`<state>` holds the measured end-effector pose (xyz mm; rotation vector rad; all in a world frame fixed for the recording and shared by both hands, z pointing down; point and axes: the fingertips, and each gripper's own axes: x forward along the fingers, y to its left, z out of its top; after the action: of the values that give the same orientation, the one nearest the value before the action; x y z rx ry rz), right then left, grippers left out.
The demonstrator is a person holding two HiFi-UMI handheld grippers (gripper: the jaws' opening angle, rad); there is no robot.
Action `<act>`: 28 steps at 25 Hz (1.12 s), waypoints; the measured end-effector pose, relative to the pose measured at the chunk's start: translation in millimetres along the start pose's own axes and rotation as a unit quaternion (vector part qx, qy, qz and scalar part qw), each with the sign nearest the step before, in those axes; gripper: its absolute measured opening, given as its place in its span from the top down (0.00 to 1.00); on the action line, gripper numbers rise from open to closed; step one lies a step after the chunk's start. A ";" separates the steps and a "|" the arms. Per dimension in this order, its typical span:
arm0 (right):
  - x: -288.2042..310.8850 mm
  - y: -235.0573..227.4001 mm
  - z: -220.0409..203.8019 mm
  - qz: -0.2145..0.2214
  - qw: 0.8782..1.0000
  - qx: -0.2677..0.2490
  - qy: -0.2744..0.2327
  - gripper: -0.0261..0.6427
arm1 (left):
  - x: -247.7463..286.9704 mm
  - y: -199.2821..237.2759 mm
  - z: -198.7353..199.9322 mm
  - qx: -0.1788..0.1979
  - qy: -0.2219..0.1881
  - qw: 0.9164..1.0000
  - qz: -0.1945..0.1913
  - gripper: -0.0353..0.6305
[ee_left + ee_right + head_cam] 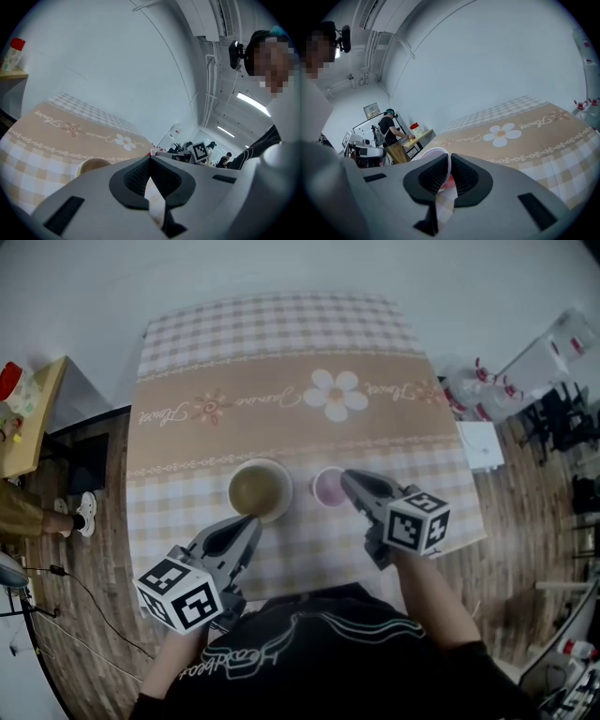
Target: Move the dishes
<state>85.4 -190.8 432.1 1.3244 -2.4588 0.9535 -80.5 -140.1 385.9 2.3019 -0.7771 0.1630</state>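
On the checked tablecloth (281, 343) stand an olive-beige bowl (260, 488) and, to its right, a small pink bowl (327, 487). My right gripper (349, 481) is shut on the pink bowl's right rim. In the right gripper view the thin white rim (427, 154) runs between the pads of the right gripper (450, 158). My left gripper (251, 521) has its tips at the near rim of the beige bowl. In the left gripper view the left gripper (150, 160) has its pads together with nothing seen between them, and the beige bowl (93, 165) lies just left of the jaws.
The tablecloth's flower print (336, 395) lies beyond the bowls. A wooden side table (33, 418) with a red-capped bottle (9, 381) stands at the left, with a person's shoes (82, 512) near it. A white box (481, 444) and chairs (562, 418) are off the table's right edge.
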 end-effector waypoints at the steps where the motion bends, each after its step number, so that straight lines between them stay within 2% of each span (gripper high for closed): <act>1: -5.2 -6.8 -0.3 -0.004 1.000 0.003 -0.001 0.91 | 4.6 -4.2 -1.7 0.001 0.003 1.000 -0.001 0.95; 20: -85.2 -131.4 9.1 -0.066 0.997 0.043 -0.004 0.91 | 105.5 -63.5 -3.3 0.003 0.042 0.999 -0.024 0.95; 28: -104.5 -171.8 4.2 -0.078 0.995 0.066 -0.009 0.91 | 138.7 -80.1 -11.9 0.006 0.058 0.998 -0.031 0.95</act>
<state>284.7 -190.1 459.4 1.5479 -2.2980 1.0849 79.4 -153.3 392.9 2.3030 -0.6470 0.2718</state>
